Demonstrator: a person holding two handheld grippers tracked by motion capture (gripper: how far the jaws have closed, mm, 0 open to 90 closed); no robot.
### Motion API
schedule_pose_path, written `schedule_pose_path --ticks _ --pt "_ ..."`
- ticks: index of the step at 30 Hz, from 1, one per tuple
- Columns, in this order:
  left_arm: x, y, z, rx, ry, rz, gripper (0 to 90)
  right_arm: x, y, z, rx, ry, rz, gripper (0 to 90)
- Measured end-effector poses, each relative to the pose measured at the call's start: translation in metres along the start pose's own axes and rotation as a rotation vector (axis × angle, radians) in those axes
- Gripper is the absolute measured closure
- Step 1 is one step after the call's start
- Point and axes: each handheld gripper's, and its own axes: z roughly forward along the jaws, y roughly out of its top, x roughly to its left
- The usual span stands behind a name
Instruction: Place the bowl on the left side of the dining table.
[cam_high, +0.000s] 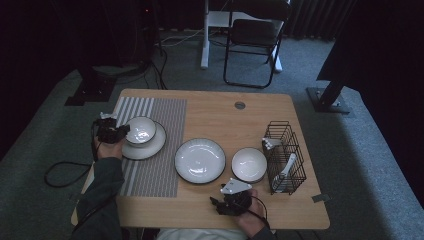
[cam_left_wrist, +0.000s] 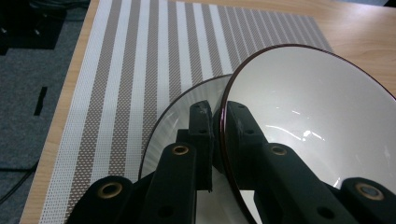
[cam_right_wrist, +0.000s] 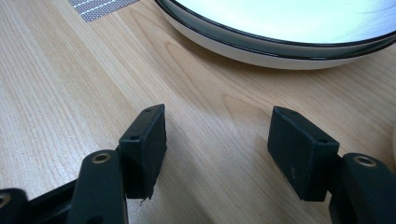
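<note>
A white bowl (cam_high: 140, 130) with a dark rim sits over a white plate (cam_high: 150, 146) on the striped placemat (cam_high: 155, 165). My left gripper (cam_high: 120, 131) is shut on the bowl's left rim. In the left gripper view the rim of the bowl (cam_left_wrist: 308, 112) runs between the two jaws of my left gripper (cam_left_wrist: 219, 122), one pad inside and one outside, above the plate (cam_left_wrist: 182, 112). My right gripper (cam_high: 216, 204) rests near the table's front edge. The right gripper view shows my right gripper (cam_right_wrist: 217, 140) open over bare wood, just short of a large dark-rimmed plate (cam_right_wrist: 280, 28).
The large plate (cam_high: 200, 160) lies at the table's middle, a smaller white bowl (cam_high: 249, 164) to its right. A black wire rack (cam_high: 285, 157) with white utensils stands at the right. A folding chair (cam_high: 252, 40) stands beyond the wooden table (cam_high: 225, 115).
</note>
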Motion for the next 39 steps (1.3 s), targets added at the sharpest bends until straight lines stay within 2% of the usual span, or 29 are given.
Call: schedule_pose_path --ticks 15,28,33,39 --pt "0.0029 -0.0065 0.0012 0.008 -0.009 -0.024 82.5 0.0001 0.0001 0.0001 0.0 -0.001 -0.001 36.9" --pt "0.0034 -0.0097 0.0008 0.02 -0.012 -0.019 82.1 0.0001 0.0001 0.0001 0.0 0.0 0.0 36.9" --pt "0.0036 -0.0092 -0.0009 0.004 -0.017 -0.024 79.9 0.0001 0.0001 0.0001 0.0 -0.001 -0.001 36.9" --pt "0.0014 -0.0047 -0.0077 -0.02 0.004 -0.008 75.0 0.0001 0.0001 0.0001 0.0 -0.001 -0.001 36.9"
